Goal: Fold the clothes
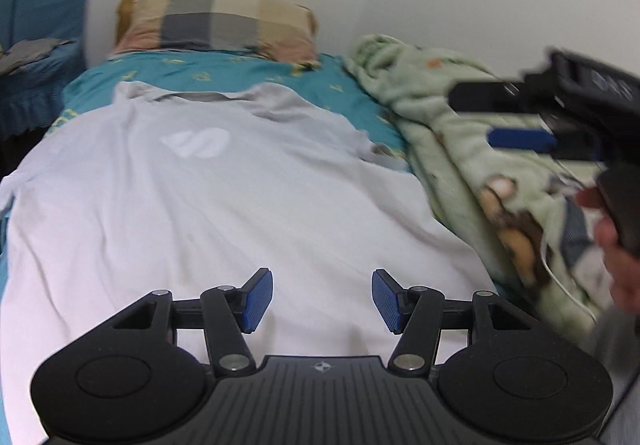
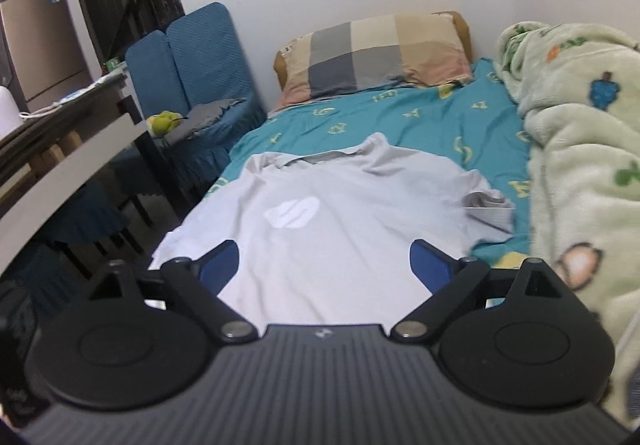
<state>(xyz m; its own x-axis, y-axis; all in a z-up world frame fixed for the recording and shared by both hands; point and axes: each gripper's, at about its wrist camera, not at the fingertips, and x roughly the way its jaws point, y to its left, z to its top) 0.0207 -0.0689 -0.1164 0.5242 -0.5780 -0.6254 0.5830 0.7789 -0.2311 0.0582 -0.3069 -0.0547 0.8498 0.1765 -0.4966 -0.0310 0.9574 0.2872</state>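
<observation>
Both jaws stand spread: left gripper [image 1: 322, 299] and right gripper [image 2: 324, 265] grip nothing. Ahead of both lies the pale grey cotton T-shirt [image 2: 320, 237], flat on the teal patterned bedsheet [image 2: 420, 117], bearing a wordless white logo [image 2: 292, 213].

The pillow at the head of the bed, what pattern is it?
Grey and beige checks on the pillow, clearest in the right wrist view.

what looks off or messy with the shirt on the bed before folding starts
The grey shirt lies mostly flat, but its sleeve nearest the green blanket is crumpled and folded over itself rather than spread out. The collar is also rumpled. Nothing looks spilled or damaged.
</observation>
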